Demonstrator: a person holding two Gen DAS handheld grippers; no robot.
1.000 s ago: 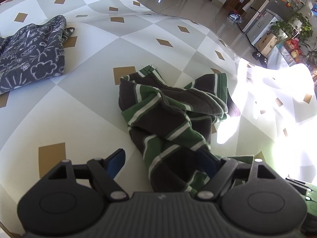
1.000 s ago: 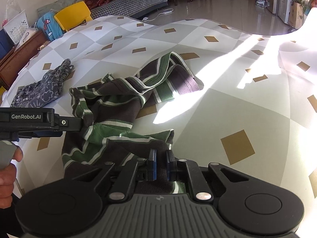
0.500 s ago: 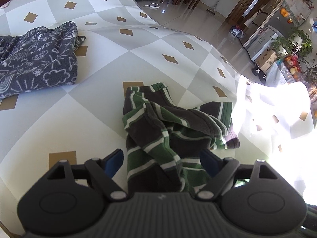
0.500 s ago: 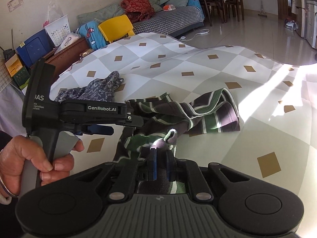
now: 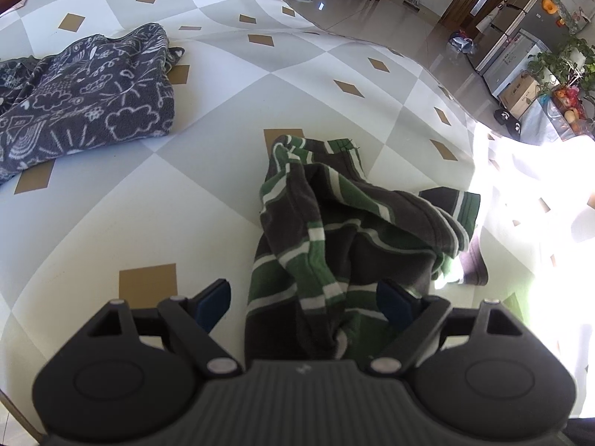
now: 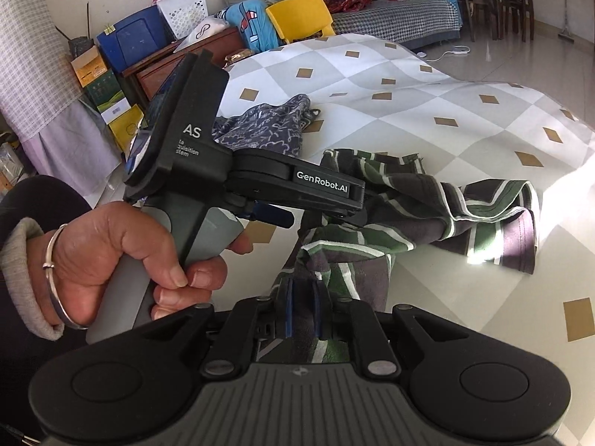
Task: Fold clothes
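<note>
Spreading out under both of your grippers, the surface (image 5: 208, 200) wears a cloth of grey and white diamonds with small tan squares, and bright sun washes out the stretch off to the right of your left gripper. Ahead of that gripper and off to its left lies a dark patterned garment (image 5: 85, 96) with white doodle prints, crumpled and well apart from the piece you are working on. The green striped garment (image 5: 334, 230) is bunched in a loose heap; part of it lies on the surface and part is lifted, running straight from your left gripper's mouth out ahead of it. Your left gripper (image 5: 305, 299) has its jaws spread wide and has just been opening; the striped cloth sits between its blue pads (image 5: 214, 303) without being pinched. Your right gripper (image 6: 302, 310) has its jaws nearly together, clamped on a fold of the striped garment that rises to them. Your left hand (image 6: 122, 264) wraps that gripper's handle, just left of the right gripper.
</note>
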